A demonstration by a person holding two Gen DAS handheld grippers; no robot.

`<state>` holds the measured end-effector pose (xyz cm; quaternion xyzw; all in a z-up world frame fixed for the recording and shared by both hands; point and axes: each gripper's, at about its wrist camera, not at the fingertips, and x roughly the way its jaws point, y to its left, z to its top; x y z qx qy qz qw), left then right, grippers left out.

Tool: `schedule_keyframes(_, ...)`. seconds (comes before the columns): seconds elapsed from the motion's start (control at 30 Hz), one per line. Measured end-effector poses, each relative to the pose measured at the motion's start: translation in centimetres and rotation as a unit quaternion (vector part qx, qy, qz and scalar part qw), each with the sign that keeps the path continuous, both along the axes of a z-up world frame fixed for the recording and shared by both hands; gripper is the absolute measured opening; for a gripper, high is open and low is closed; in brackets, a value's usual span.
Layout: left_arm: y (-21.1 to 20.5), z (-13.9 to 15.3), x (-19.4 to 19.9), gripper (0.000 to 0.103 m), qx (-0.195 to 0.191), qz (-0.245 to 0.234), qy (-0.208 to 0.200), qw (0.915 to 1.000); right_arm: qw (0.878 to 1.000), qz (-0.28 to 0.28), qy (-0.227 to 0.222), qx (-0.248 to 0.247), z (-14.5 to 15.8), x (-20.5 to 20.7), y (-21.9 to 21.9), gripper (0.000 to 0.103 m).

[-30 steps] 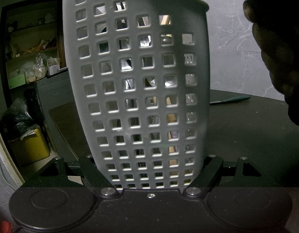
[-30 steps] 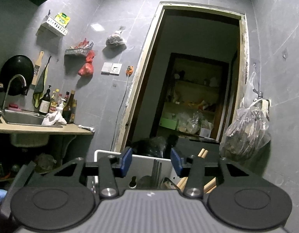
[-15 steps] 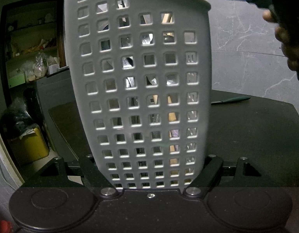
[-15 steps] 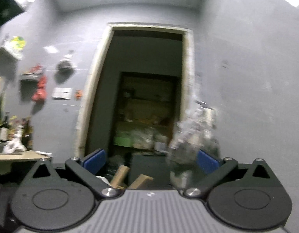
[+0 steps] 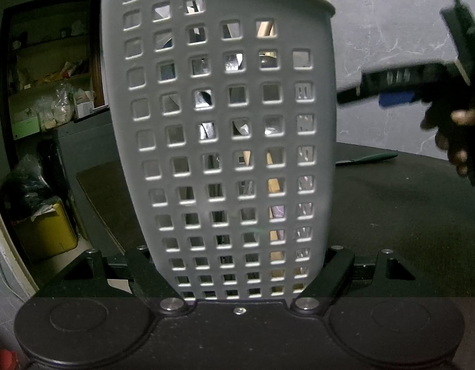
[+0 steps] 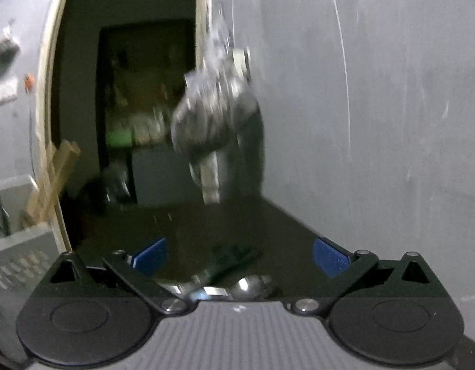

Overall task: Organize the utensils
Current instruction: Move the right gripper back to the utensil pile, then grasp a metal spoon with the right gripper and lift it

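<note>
Left gripper (image 5: 237, 277): held steady, angled slightly downward, its jaws clamped on the lower sides of a grey perforated utensil holder (image 5: 225, 141). The holder stands upright on the dark tabletop (image 5: 391, 231) and fills the centre of the left wrist view. Through its square holes, metal cutlery and pale wooden handles are visible inside.

Right gripper (image 6: 240, 259): jaws spread to full width, nothing between the blue pads (image 6: 330, 260). It points a little below level, out over the tabletop. In the left wrist view this gripper appears to the right of the holder, apart from it, blurred, with the person's hand (image 5: 453, 135) wrapped around its body.

Utensils on the table: shiny metal spoons (image 6: 249, 285) and a dark-handled piece lie on the tabletop directly below and between the open jaws, close to the tool's nose; contact cannot be confirmed. A green-handled utensil (image 5: 367, 158) lies flat on the table behind and to the right of the holder. In the right wrist view, the holder with its wooden sticks (image 6: 52, 182) sits at the left edge.
</note>
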<state>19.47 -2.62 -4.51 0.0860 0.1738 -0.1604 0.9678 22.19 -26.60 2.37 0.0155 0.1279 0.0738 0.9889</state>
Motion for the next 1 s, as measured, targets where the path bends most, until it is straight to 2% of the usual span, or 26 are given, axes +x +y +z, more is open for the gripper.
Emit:
schedule_keyframes(0.13, 0.1, 0.0, 0.1, 0.080, 0.000, 0.000, 0.001, 1.0000, 0.998, -0.006, 0.054, -0.027, -2.1, 1.5, -0.4, 0.103)
schedule_keyframes(0.37, 0.1, 0.0, 0.1, 0.080, 0.000, 0.000, 0.001, 1.0000, 0.992, -0.006, 0.112, -0.053, -4.1, 3.1, -1.2, 0.103)
schedule_keyframes(0.57, 0.0, 0.0, 0.1, 0.081, 0.001, 0.000, 0.001, 1.0000, 0.990, 0.013, 0.125, -0.063, -3.9, 5.3, -1.1, 0.103)
schedule_keyframes(0.67, 0.2, 0.0, 0.5, 0.081, 0.000, 0.000, 0.003, 1.0000, 0.989, 0.038, 0.137, -0.043, -3.5, 6.8, -1.1, 0.103)
schedule_keyframes(0.77, 0.2, 0.1, 1.0, 0.081, 0.001, 0.000, 0.005, 1.0000, 0.985, 0.052, 0.162, -0.001, -3.5, 8.9, -1.2, 0.103)
schedule_keyframes(0.9, 0.4, 0.3, 1.2, 0.081, 0.001, -0.001, 0.006, 1.0000, 0.980, 0.045, 0.187, 0.049, -3.8, 11.0, -1.8, 0.103)
schedule_keyframes(1.0, 0.4, 0.3, 1.2, 0.081, 0.001, -0.001, 0.006, 1.0000, 0.980, 0.039, 0.189, 0.053, -4.0, 11.9, -1.7, 0.097)
